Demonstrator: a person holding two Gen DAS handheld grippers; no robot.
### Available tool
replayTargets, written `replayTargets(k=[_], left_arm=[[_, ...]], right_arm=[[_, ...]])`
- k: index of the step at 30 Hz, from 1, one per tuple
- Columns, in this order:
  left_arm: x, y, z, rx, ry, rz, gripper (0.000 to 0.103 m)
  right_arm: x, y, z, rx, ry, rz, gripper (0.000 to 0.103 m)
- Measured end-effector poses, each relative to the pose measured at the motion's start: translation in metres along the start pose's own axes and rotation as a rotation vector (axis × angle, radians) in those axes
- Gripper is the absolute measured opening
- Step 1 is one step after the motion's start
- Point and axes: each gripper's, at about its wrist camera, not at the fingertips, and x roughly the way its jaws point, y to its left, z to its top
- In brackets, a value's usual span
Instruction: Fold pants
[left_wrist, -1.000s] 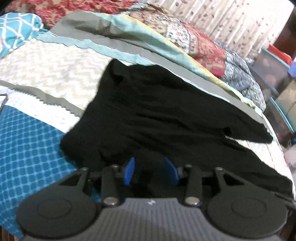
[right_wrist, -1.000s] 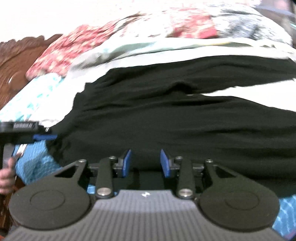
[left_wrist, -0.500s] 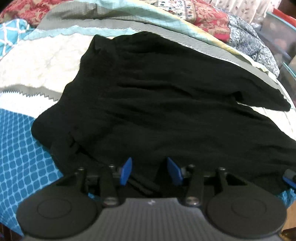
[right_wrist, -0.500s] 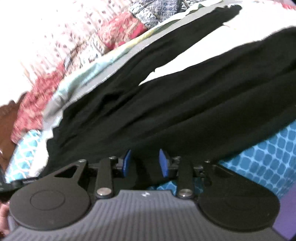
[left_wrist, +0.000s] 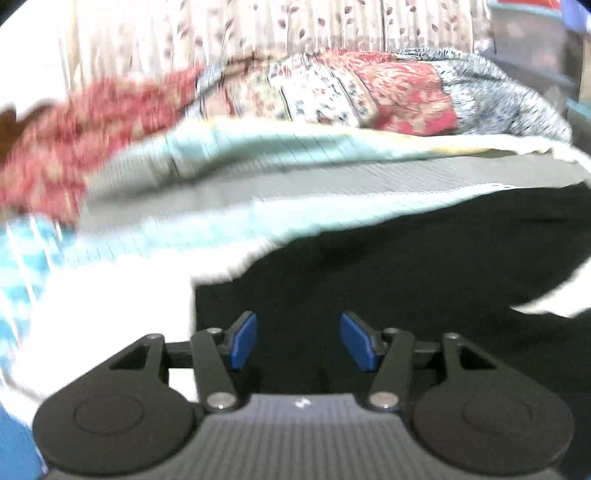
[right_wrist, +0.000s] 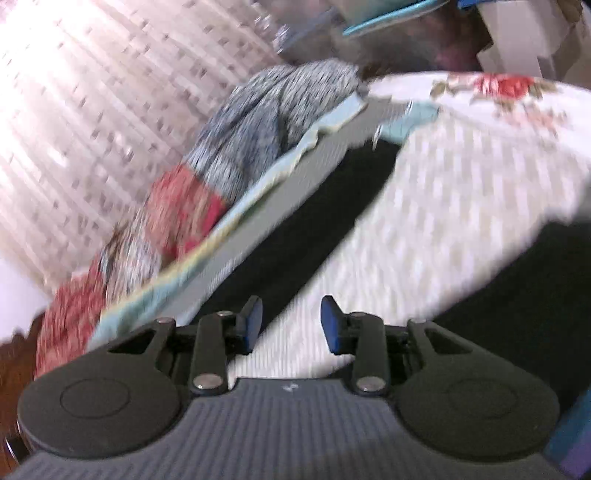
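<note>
The black pants (left_wrist: 406, 273) lie spread on the bed quilt (left_wrist: 258, 192). In the left wrist view, my left gripper (left_wrist: 298, 341) is open and empty, its blue pads over the pants' near left corner. In the right wrist view, the two black legs show: the far leg (right_wrist: 310, 221) runs diagonally up the bed and the near leg (right_wrist: 535, 280) lies at right. My right gripper (right_wrist: 291, 325) is open and empty, over the pale quilt strip (right_wrist: 424, 221) between the legs. Both views are motion-blurred.
Patchwork red and grey bedding (left_wrist: 369, 92) is piled along the far side of the bed, with a patterned curtain (left_wrist: 258, 29) behind it. A floral sheet (right_wrist: 498, 88) covers the bed's far end. Storage boxes (right_wrist: 517, 33) stand beyond the bed.
Both grippers have swung quickly. The left view has turned from the whole pants to their far left corner. The right view has moved from the near edge to the gap between the legs.
</note>
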Motion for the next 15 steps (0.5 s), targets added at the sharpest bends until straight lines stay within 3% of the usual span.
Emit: replayTargets(k=[4,8,15], left_arm=[[0.045,0.011,0.030,0.157,-0.060,0.037,0.055],[0.089,0.011,0.049,0.268,-0.094,0.003,0.075],[0.141,-0.001,0.050,0.433,-0.110,-0.097,0.077]], right_arm=[[0.055,0.019,0.053,-0.027,-0.004,-0.077,0.047],[0.124,0.020,0.089,0.019,0.034,-0.145,0.058],[0.229,0.016,0.122,0.070,0.037,-0.363,0.063]])
